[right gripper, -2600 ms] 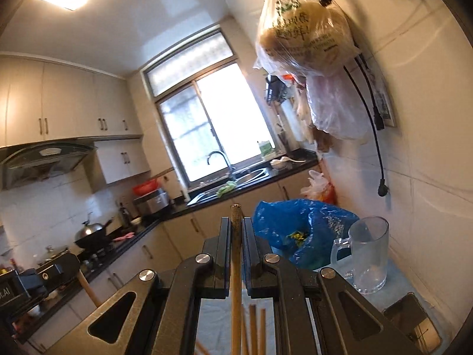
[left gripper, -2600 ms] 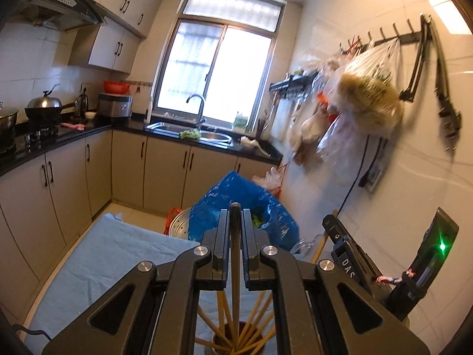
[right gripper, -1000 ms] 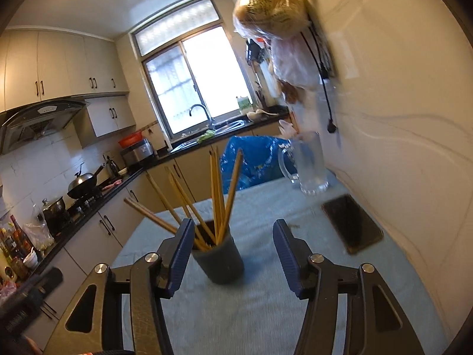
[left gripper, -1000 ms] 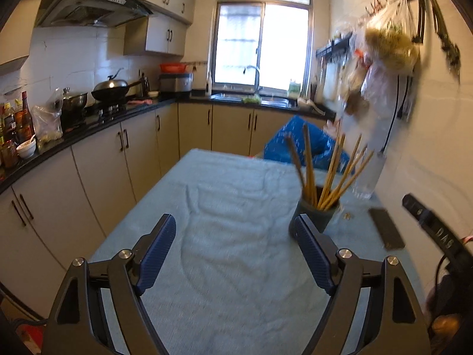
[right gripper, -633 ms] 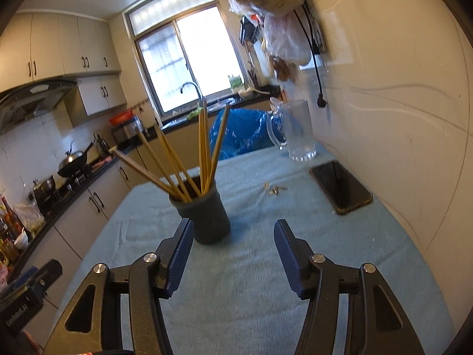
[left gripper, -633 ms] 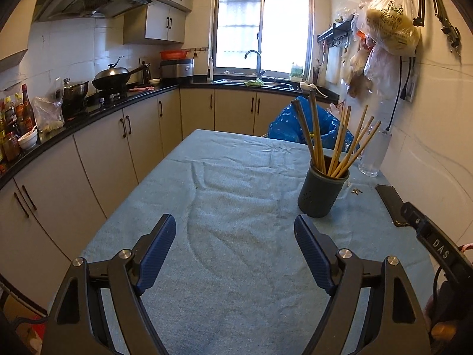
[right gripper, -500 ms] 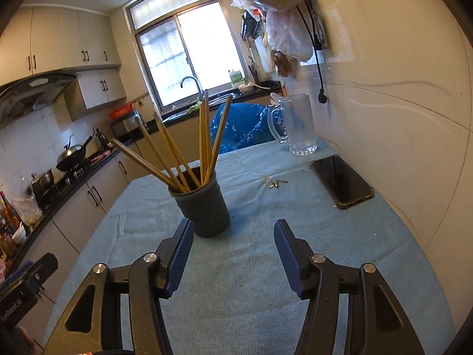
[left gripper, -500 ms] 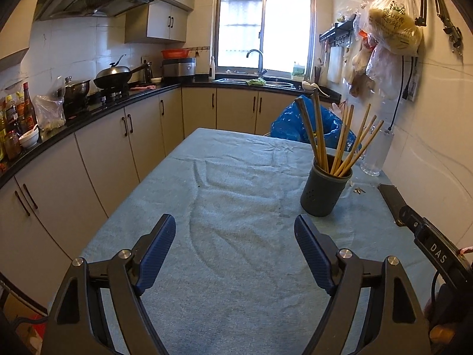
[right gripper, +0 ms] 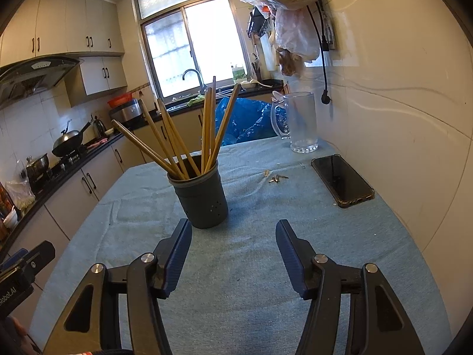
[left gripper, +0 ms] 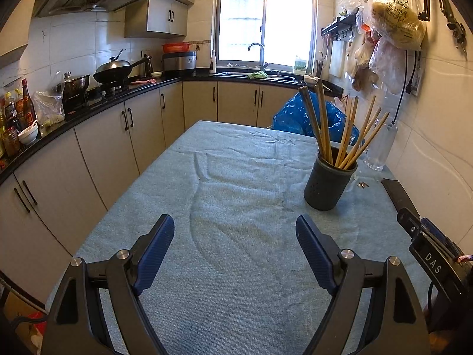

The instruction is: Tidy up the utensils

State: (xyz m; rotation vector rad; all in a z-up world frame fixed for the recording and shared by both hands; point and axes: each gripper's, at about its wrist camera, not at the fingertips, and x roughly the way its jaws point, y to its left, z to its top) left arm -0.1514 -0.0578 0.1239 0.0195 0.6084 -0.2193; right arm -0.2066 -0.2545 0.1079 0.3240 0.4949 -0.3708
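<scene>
"DAS" on right gripper, "robot.AI" on left gripper

Chopsticks stand in the holder — left hand-held gripper spread, empty.

Tiled kitchen, beige cabinets, bright window above the sink

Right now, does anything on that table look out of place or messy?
Little does. The chopsticks stand in the cup, splayed rather than neat. Small keys and crumbs lie loose on the cloth between the cup and the phone. Nothing looks spilled or broken.
</scene>
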